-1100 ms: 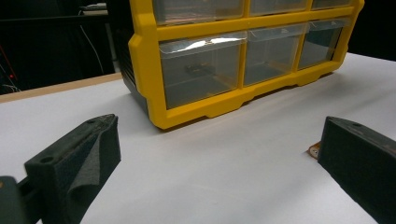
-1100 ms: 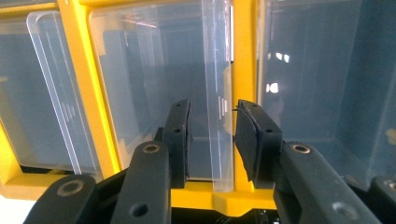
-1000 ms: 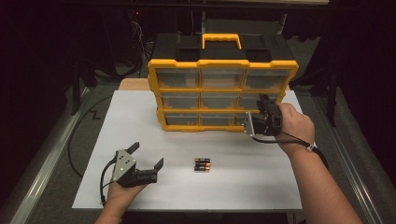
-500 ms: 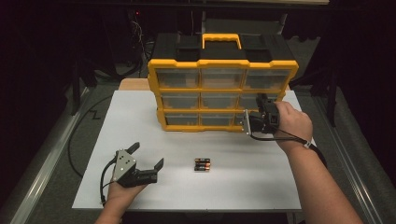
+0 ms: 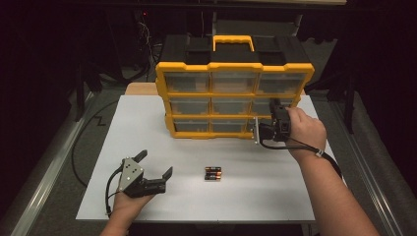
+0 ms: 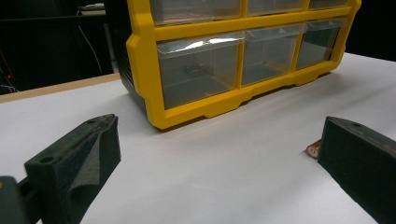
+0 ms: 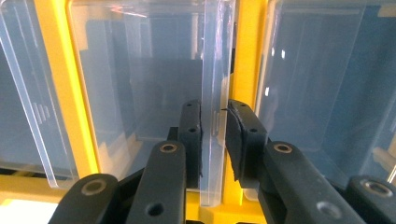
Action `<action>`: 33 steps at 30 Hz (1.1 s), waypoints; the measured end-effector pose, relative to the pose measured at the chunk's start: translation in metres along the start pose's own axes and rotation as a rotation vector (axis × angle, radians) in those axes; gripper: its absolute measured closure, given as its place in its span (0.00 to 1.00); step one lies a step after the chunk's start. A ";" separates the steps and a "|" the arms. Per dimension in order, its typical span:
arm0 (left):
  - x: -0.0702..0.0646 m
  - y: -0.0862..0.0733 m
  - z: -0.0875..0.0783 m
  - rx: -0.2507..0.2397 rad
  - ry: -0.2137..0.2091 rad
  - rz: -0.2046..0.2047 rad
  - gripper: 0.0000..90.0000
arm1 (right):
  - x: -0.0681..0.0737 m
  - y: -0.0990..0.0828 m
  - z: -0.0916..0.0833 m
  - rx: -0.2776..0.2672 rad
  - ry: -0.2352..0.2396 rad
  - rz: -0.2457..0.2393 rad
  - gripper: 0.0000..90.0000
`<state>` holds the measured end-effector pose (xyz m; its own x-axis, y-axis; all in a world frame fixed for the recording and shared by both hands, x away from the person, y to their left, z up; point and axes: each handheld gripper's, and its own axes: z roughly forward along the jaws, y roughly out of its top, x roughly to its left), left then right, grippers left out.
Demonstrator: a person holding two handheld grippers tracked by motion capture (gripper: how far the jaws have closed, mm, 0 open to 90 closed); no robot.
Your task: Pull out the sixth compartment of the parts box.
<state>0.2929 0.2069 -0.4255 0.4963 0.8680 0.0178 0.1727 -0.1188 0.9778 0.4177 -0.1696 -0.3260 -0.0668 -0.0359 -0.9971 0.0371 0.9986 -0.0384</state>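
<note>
Nearest the person, the left gripper [image 5: 156,178] rests low over the white table [image 5: 275,196] at the front left, held in the left hand [image 5: 129,200]. Its jaws stand wide apart with nothing between them; in the left gripper view only bare table surface lies between the two black jaws.

A little farther in, near the middle of the table, a small cluster of batteries [image 5: 213,173] lies flat — side by side, orange ends to the left. It sits to the right of the left gripper and apart from it. In the left gripper view, one orange battery end [image 6: 314,149] peeps out just beside the right-hand jaw.

Farther back stands the yellow drawer organiser [image 5: 235,69], upright, with three rows of clear drawers and a yellow carry handle [image 5: 233,42] on top. The right gripper [image 5: 260,129], held in the right hand [image 5: 304,129], is up against its front at the right end, at about the level of the lower two drawer rows.

In the right gripper view the right gripper's jaws have just been closing — they now sit narrow on either side of the clear pull tab [image 7: 214,93] of one drawer, and the pads [image 7: 191,140] appear to press on the tab, which runs upright between them. Yellow frame bars flank that drawer on both sides.
</note>
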 end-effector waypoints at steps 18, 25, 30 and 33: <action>-0.001 0.001 -0.001 -0.006 0.000 -0.004 0.01 | 0.005 0.004 0.001 0.029 -0.037 0.005 0.89; 0.000 0.001 -0.001 -0.004 -0.001 -0.004 0.01 | 0.002 0.005 -0.001 0.032 -0.015 0.002 0.89; 0.000 0.000 -0.001 -0.003 -0.002 -0.003 0.01 | 0.001 0.004 -0.003 0.029 -0.010 0.000 0.89; 0.000 0.000 -0.001 -0.004 -0.002 -0.004 0.01 | 0.001 0.004 -0.005 0.032 -0.003 0.001 0.89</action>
<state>0.2925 0.2074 -0.4249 0.4974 0.8674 0.0134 0.1710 -0.1132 0.9787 0.4133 -0.1651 -0.3267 -0.0642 -0.0352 -0.9973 0.0685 0.9969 -0.0395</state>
